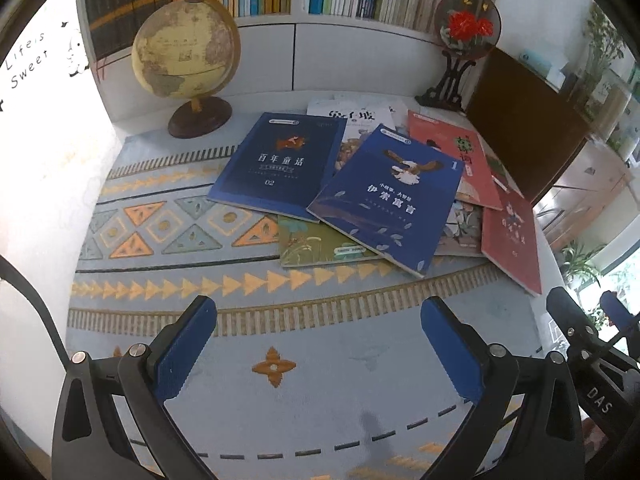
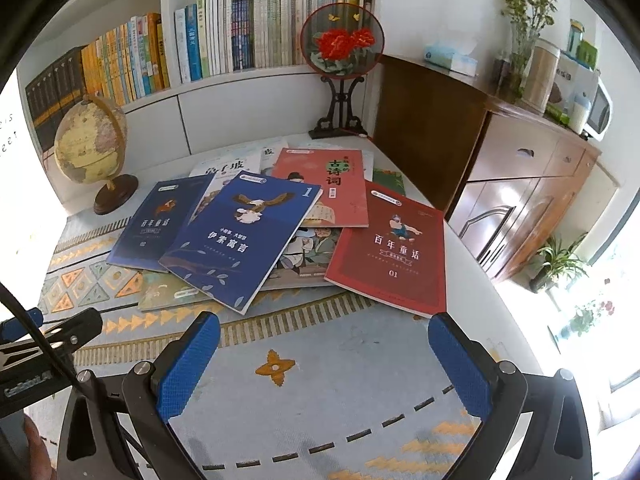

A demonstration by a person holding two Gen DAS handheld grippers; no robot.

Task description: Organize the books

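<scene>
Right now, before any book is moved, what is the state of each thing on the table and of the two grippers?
Left gripper: open, empty, above the mat.
Right gripper: open, empty.
Blue eagle book: closed, flat, on top of the pile.
Dark blue book: closed, partly under the eagle book.
Red book: closed, flat, at the pile's right edge.
Pink book: closed, overlapping others.
Globe: upright on its stand.
Round fan: upright on its stand.

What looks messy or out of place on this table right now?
The books lie in a loose, overlapping heap at odd angles. The blue eagle book sits skewed across several others, and the red book marked 01 juts toward the table edge. Nothing looks damaged or spilled.
</scene>
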